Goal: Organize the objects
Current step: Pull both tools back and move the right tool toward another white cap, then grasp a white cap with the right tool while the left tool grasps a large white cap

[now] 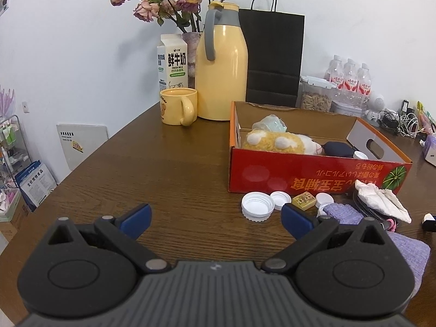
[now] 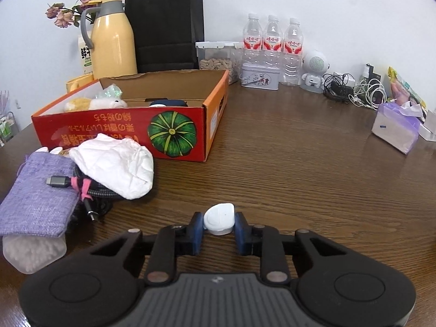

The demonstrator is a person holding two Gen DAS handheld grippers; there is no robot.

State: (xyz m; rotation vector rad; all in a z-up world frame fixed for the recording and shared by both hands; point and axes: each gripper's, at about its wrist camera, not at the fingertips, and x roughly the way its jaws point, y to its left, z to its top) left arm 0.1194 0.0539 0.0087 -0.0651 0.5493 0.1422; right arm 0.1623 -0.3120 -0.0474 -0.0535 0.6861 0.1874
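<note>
A red cardboard box (image 1: 313,173) (image 2: 122,133) stands on the table and holds a plush toy (image 1: 283,141), a crumpled wrapper and a dark pouch (image 1: 338,148). In front of it lie white caps (image 1: 257,206), a small yellow box (image 1: 303,200), a purple cloth bag (image 2: 41,196), a coiled cable (image 2: 90,190) and a white crumpled bag (image 2: 117,163). My left gripper (image 1: 216,219) is open and empty above the table, left of the caps. My right gripper (image 2: 219,224) is shut on a small white case (image 2: 219,218) just above the table.
At the back stand a yellow jug (image 1: 220,68), a yellow mug (image 1: 178,106), a milk carton (image 1: 173,62), a black paper bag (image 2: 166,27), water bottles (image 2: 272,41), a tin and a container. A tissue pack (image 2: 395,128) and cables (image 2: 362,92) lie at right.
</note>
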